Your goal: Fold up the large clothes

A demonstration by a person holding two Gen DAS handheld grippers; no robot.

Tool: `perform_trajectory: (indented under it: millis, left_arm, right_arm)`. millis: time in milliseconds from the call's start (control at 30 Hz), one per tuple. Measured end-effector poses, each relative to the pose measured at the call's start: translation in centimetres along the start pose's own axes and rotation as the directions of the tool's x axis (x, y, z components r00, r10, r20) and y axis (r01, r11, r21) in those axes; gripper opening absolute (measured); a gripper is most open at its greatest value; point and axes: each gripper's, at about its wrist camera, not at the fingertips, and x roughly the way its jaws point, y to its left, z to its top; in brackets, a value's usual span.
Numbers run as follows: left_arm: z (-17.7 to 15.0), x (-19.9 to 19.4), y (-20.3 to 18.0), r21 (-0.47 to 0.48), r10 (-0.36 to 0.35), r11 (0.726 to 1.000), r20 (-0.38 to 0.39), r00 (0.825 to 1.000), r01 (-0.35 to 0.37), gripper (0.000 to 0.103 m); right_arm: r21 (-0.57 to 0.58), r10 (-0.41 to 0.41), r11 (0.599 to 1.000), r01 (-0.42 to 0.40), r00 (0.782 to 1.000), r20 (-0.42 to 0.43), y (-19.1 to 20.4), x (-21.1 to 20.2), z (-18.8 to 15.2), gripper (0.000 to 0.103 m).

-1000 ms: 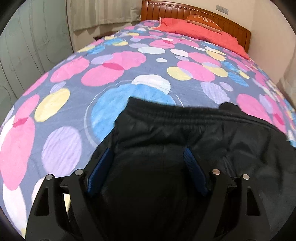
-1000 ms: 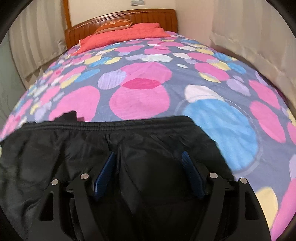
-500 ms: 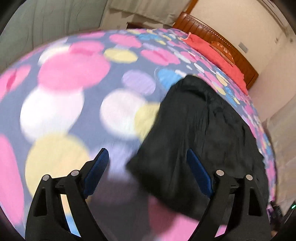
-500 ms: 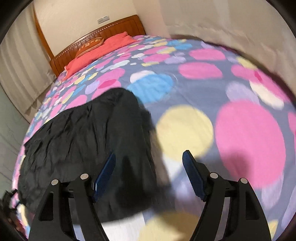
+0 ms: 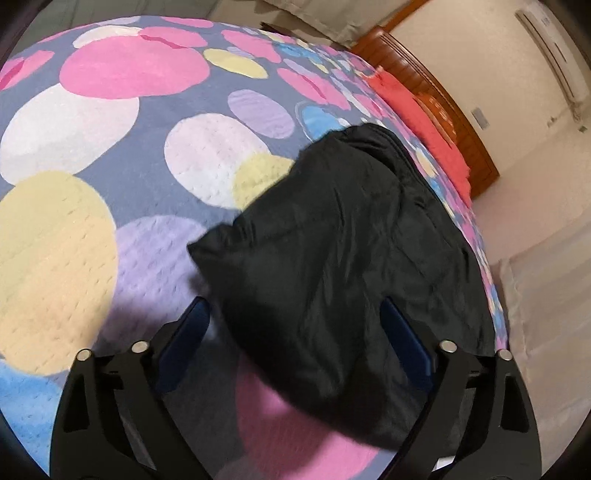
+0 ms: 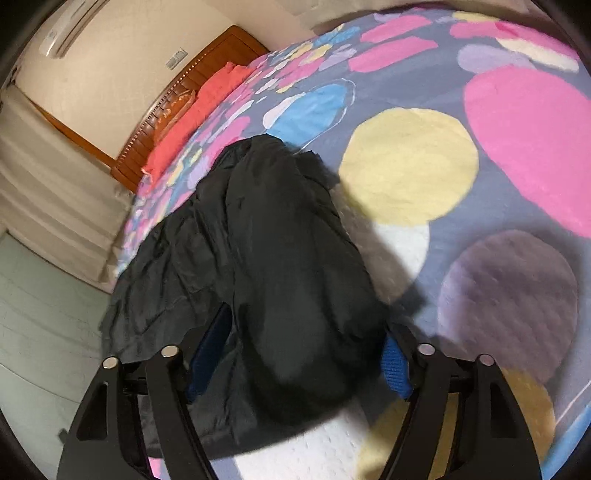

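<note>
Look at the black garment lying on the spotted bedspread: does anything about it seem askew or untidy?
Yes. The black crinkly fabric garment lies rumpled on the bedspread with coloured spots, its surface creased, and one corner sticks up and out instead of lying flat. In the right wrist view it bunches into a rounded hump.

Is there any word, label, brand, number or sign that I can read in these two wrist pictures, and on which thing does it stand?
No text can be read in either view.
Orange pillow by the headboard: it bears a pale pattern that may be lettering, too small and blurred to read.
Air conditioner on the wall: no readable brand.
Wall plate: no readable marking.
Black garment and spotted bedspread: no label or print with words.
</note>
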Motion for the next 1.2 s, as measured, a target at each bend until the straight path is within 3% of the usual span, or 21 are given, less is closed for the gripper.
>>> perform_trajectory:
  millis: [33, 100, 300, 467, 1200]
  left_arm:
    - [0.1, 0.2, -0.3, 0.012, 0.039, 0.999, 0.014, 0.999, -0.04, 0.07]
    - [0.0, 0.7, -0.9, 0.053, 0.008, 0.999, 0.012, 1.0, -0.008, 0.042]
    - [-0.4, -0.4, -1.2, 0.119, -0.001, 0.993, 0.025, 1.0, -0.002, 0.024]
    - [-1.1, -2.4, -1.2, 0.17, 0.001, 0.985, 0.039, 0.999, -0.007, 0.022]
    - [-8.4, -11.6, 4.3, 0.174, 0.03, 0.984, 0.019, 0.999, -0.033, 0.022]
  right_arm:
    - [-0.02, -0.038, 0.999, 0.039, 0.999, 0.012, 0.4, 0.2, -0.1, 0.056]
    - [-0.027, -0.036, 0.999, 0.037, 0.999, 0.024, 0.5, 0.2, -0.4, 0.049]
    - [-0.044, -0.012, 0.999, 0.014, 0.999, 0.047, 0.4, -0.5, -1.1, 0.03]
    - [-0.046, 0.007, 0.999, -0.005, 0.999, 0.044, 0.2, -2.0, -1.6, 0.026]
    - [-0.071, 0.027, 0.997, -0.026, 1.0, 0.011, -4.0, -9.2, -8.0, 0.026]
